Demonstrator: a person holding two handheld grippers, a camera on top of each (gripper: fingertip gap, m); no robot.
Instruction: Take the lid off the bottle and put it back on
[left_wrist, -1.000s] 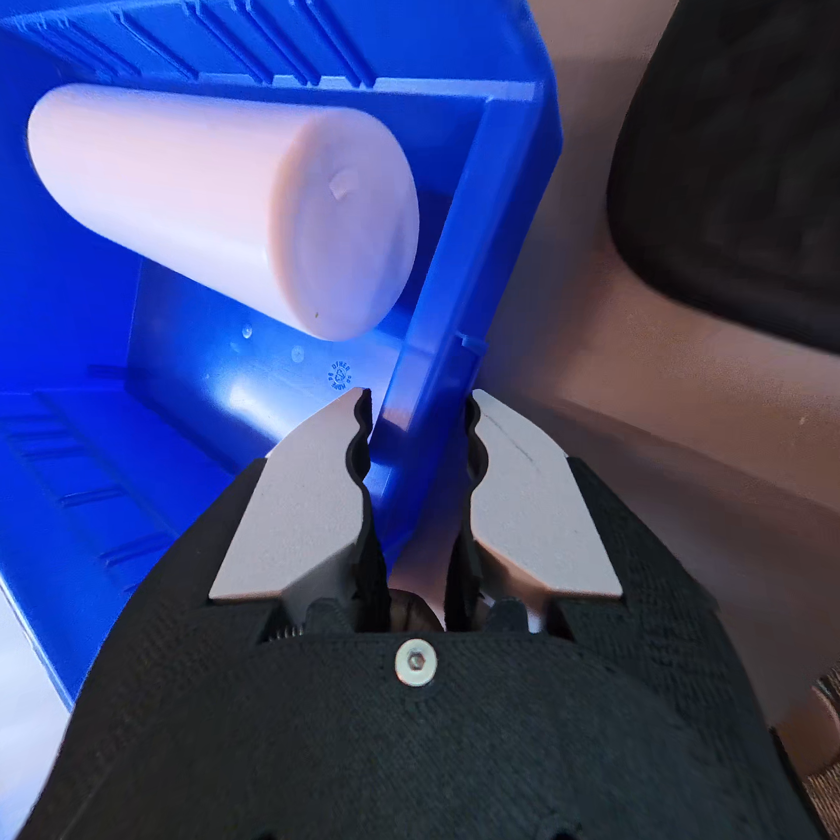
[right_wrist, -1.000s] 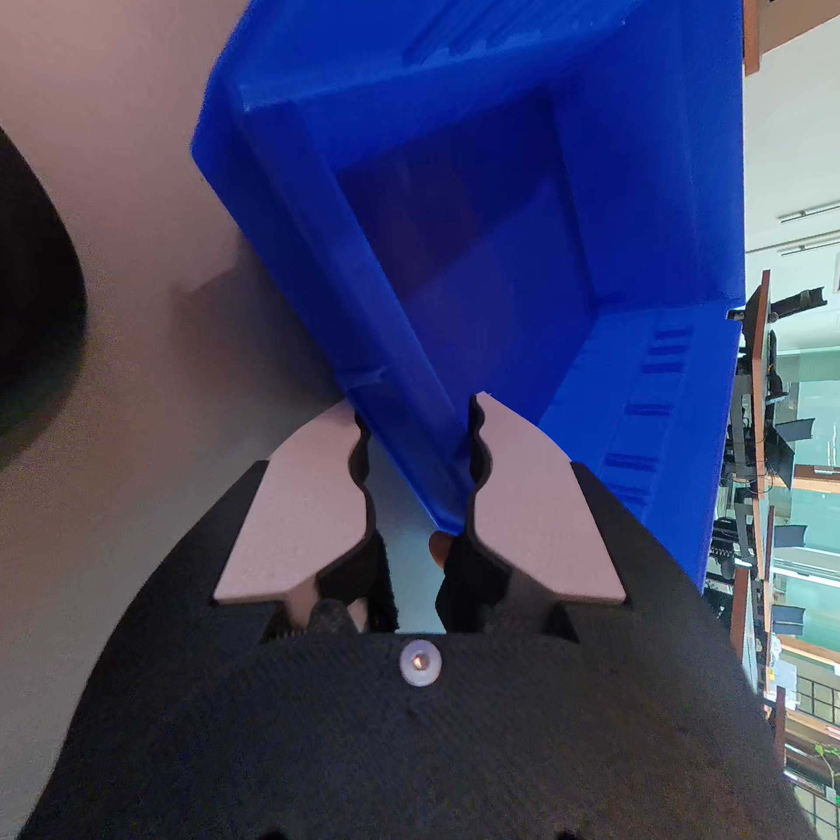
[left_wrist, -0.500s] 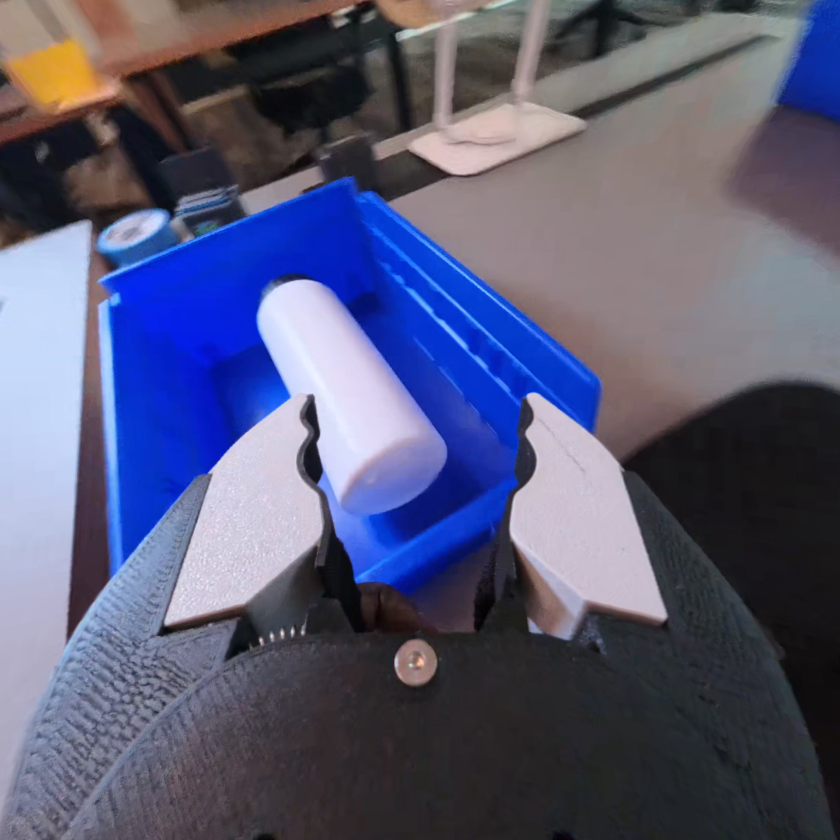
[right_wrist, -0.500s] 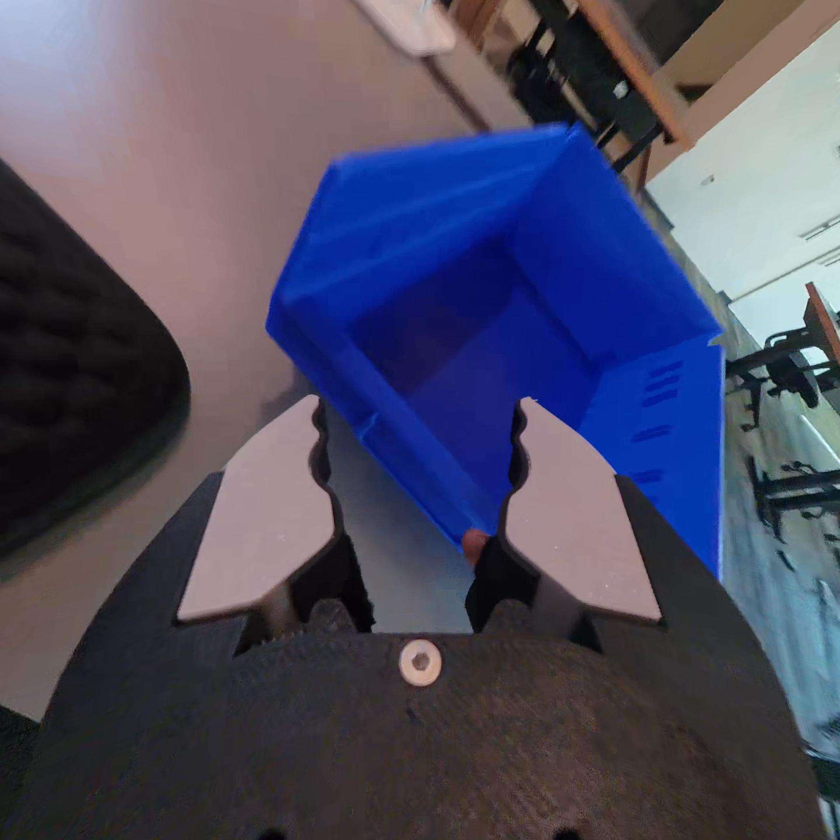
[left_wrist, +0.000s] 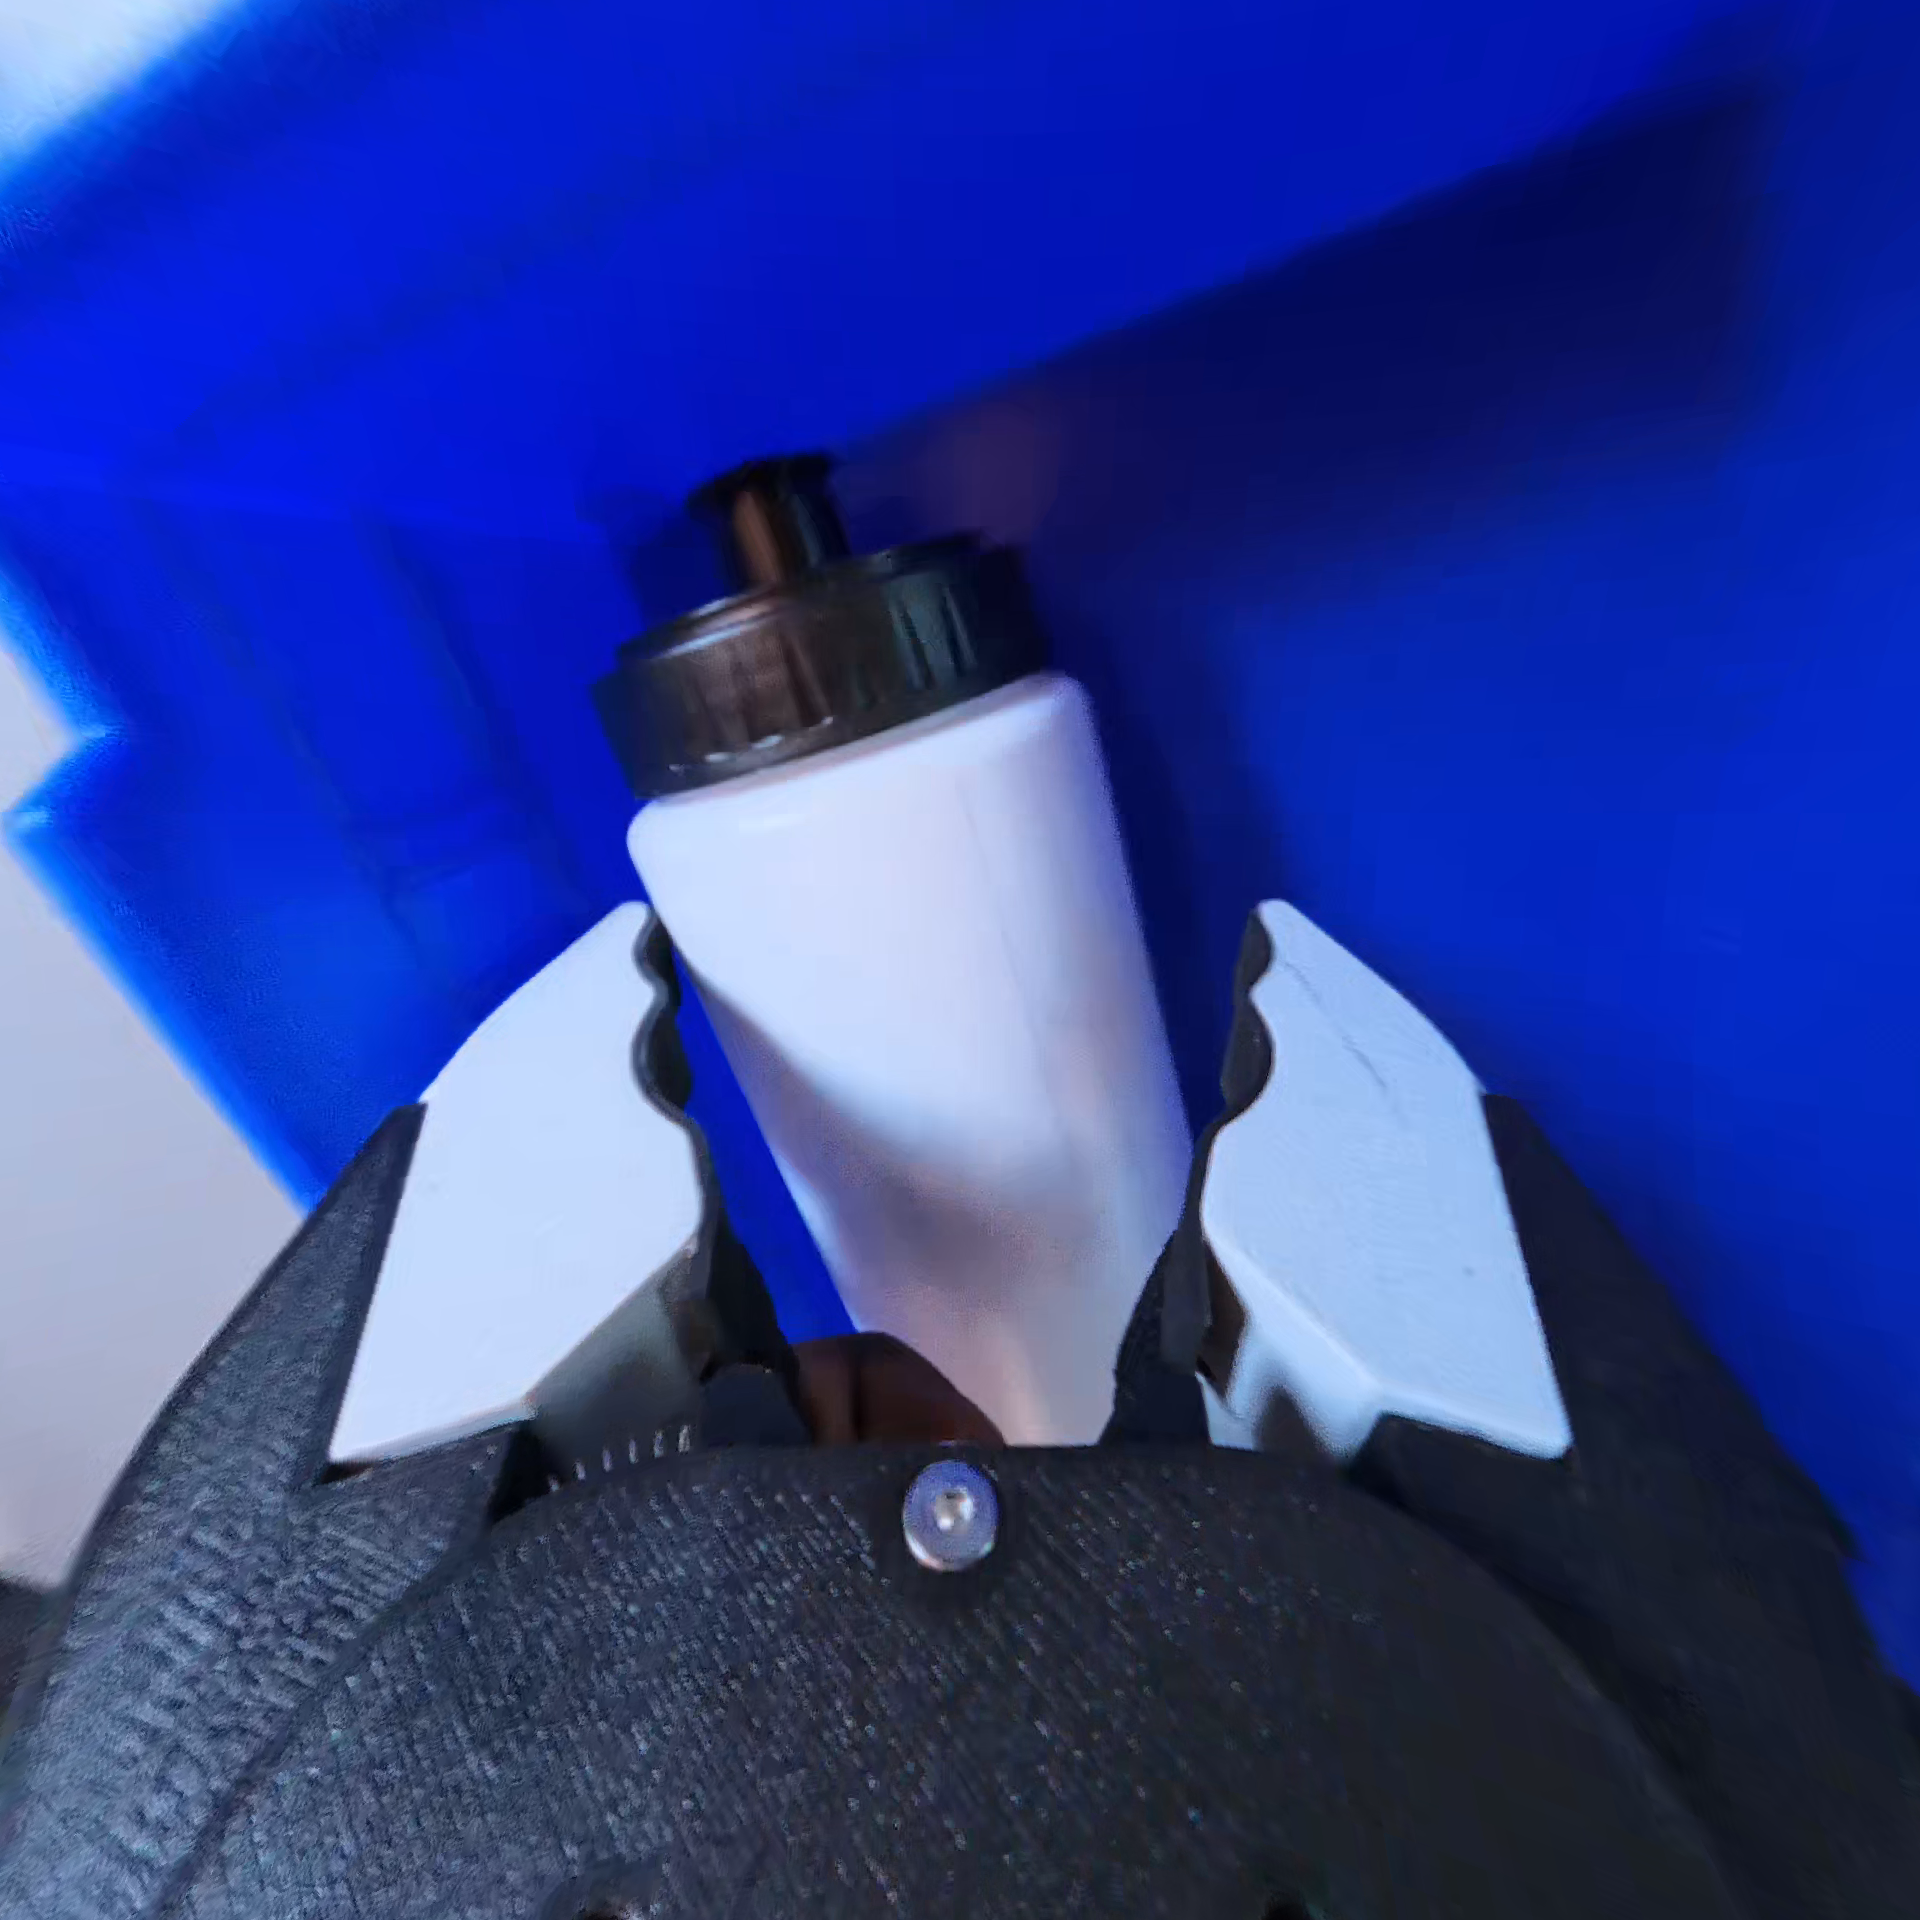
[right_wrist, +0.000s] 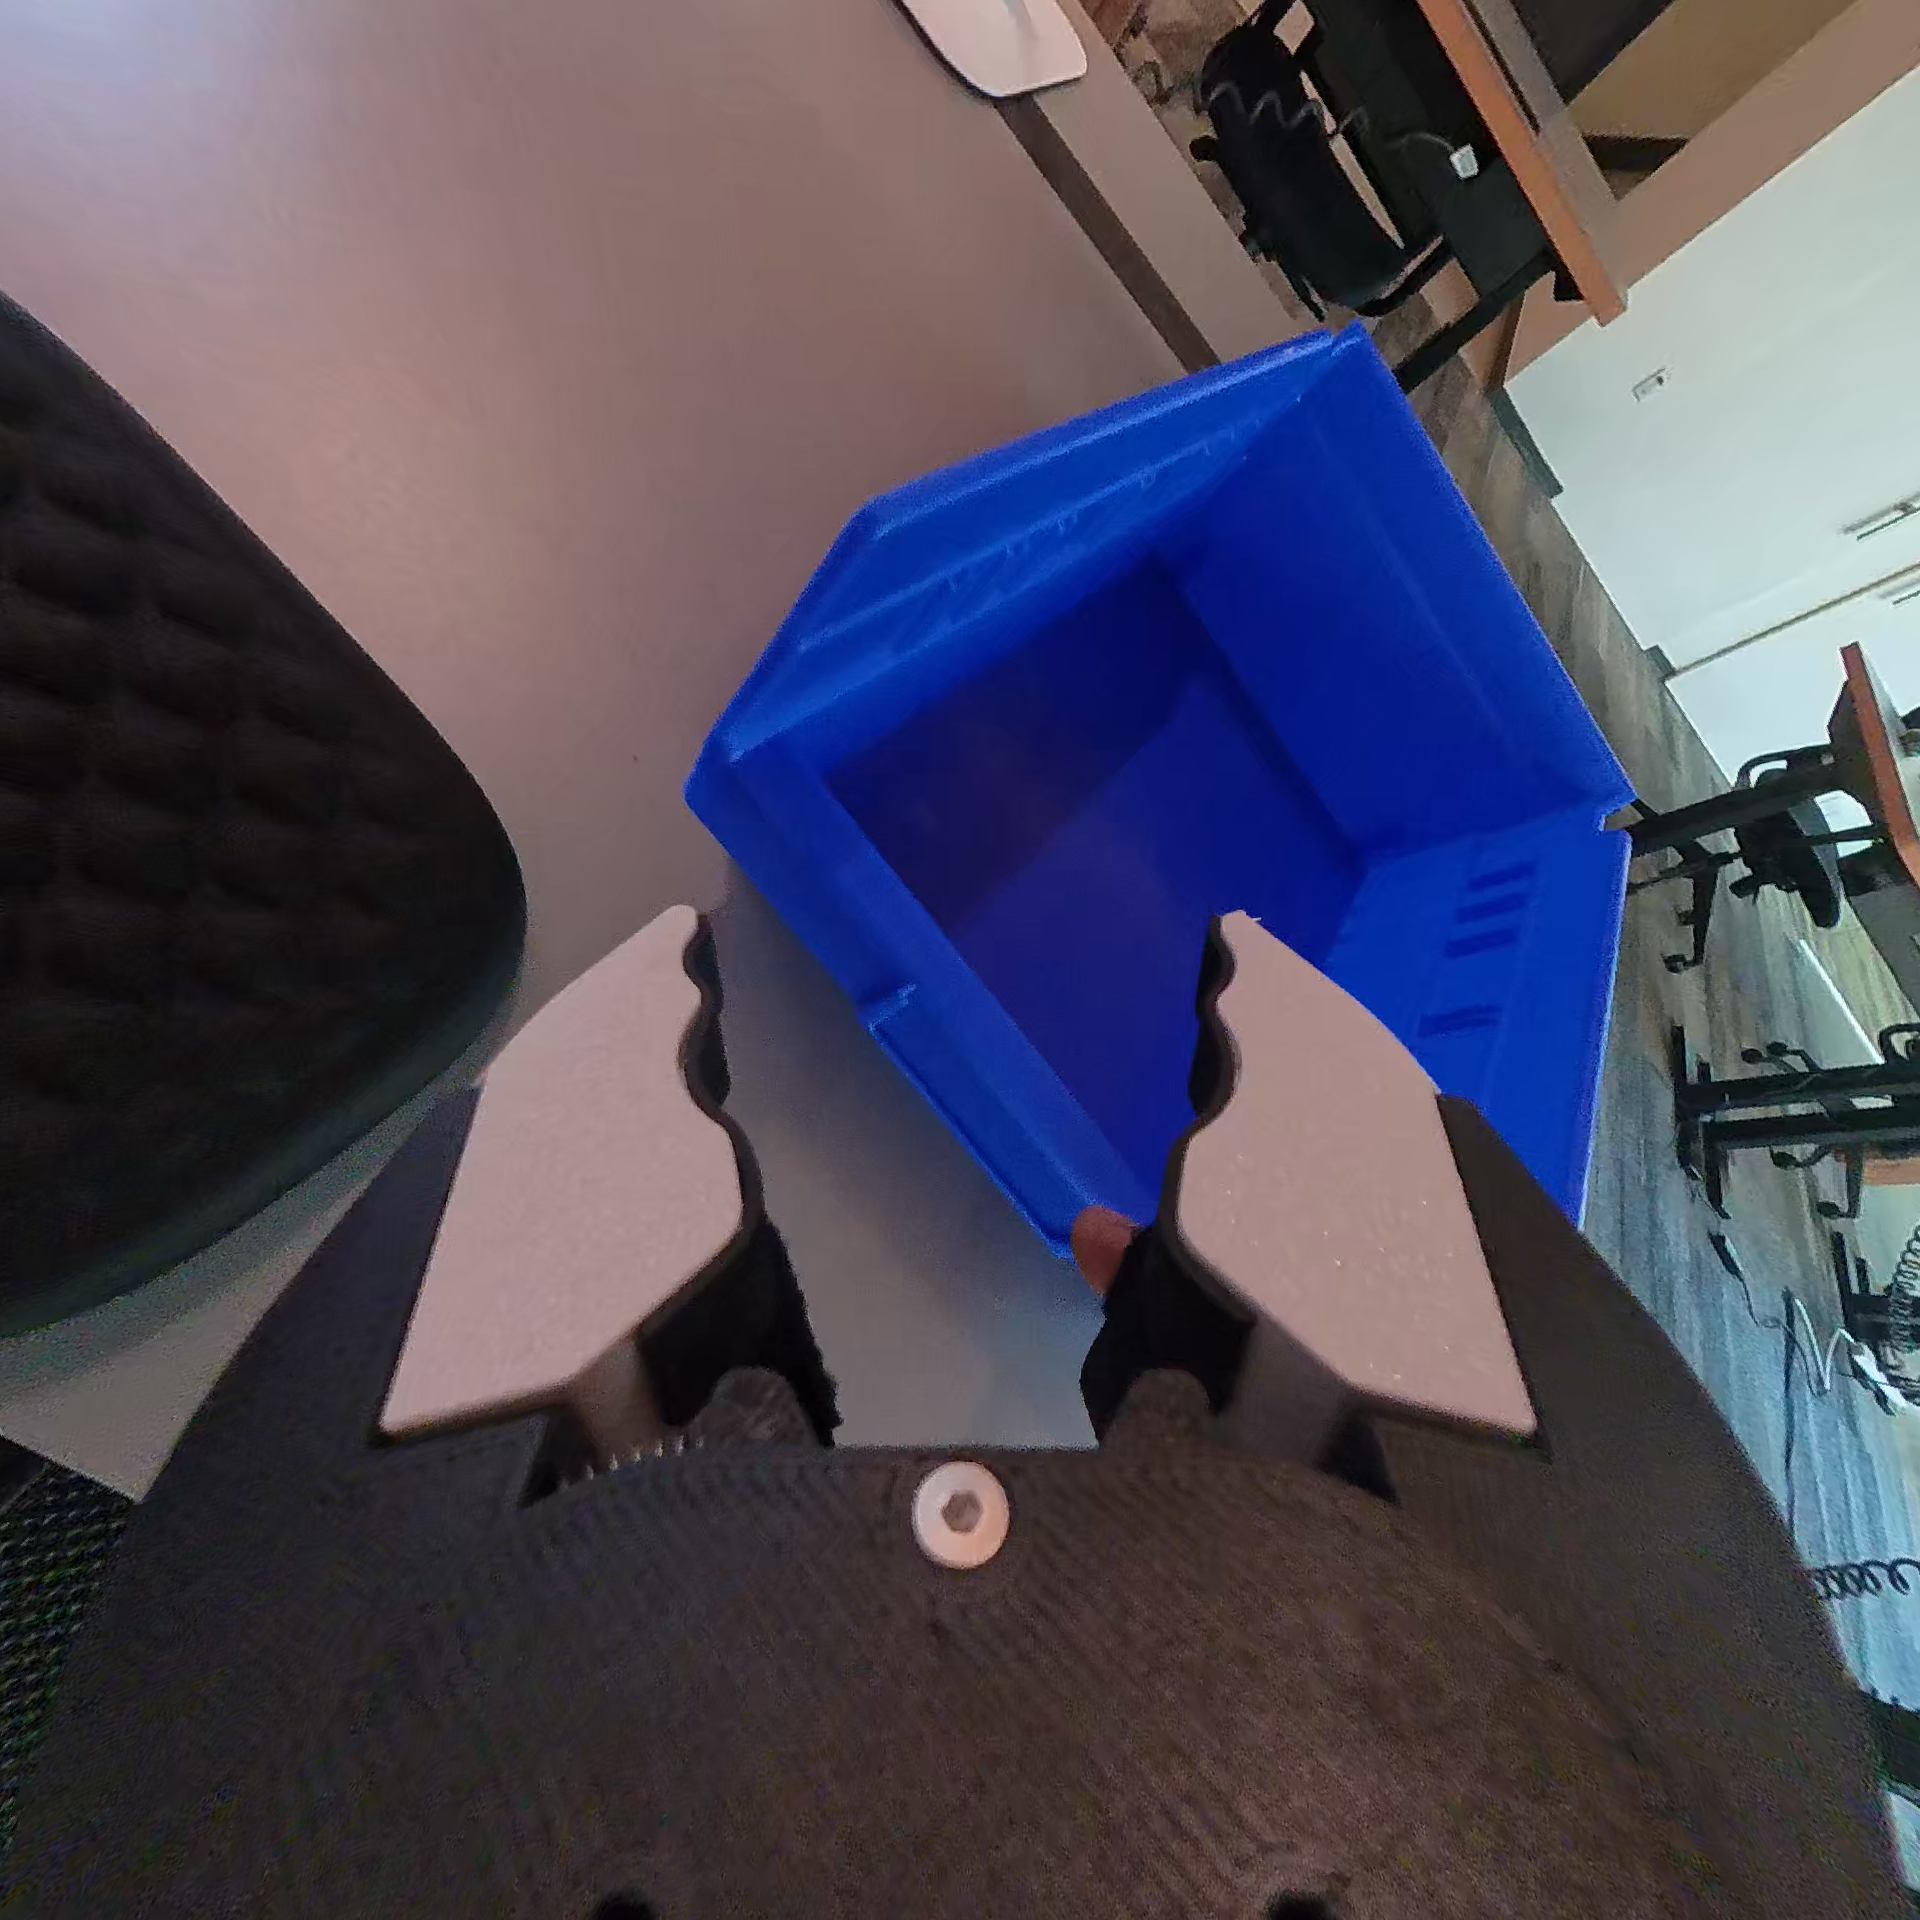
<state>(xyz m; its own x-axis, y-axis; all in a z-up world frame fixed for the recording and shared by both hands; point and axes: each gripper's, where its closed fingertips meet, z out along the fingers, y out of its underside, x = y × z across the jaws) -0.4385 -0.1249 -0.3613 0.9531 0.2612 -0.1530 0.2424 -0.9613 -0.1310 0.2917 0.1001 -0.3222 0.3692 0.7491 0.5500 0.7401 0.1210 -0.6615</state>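
Note:
A white bottle (left_wrist: 894, 883) with a black push-pull lid (left_wrist: 810, 665) lies inside a blue bin (left_wrist: 1455, 520), lid end pointing away from me. My left gripper (left_wrist: 948, 920) is open inside that bin. Its fingers straddle the bottle's body, with a small gap on the right side. The bottle's base is hidden under the gripper. My right gripper (right_wrist: 956, 935) is open and empty above the table, just short of a second, empty blue bin (right_wrist: 1403, 644). The bottle does not show in the right wrist view.
A black padded cushion (right_wrist: 208, 831) lies at the left of the grey table (right_wrist: 520, 312). A white stand base (right_wrist: 997, 42) sits at the table's far edge. Office chairs and desks stand beyond the table on the right. The tips of one gripper are about 75 cm away from the tips of the other.
My left gripper let go of the bin's rim, rose, then came down into the bin with its jaws wide around the bottle. My right gripper released the empty bin's rim, opened and drew back.

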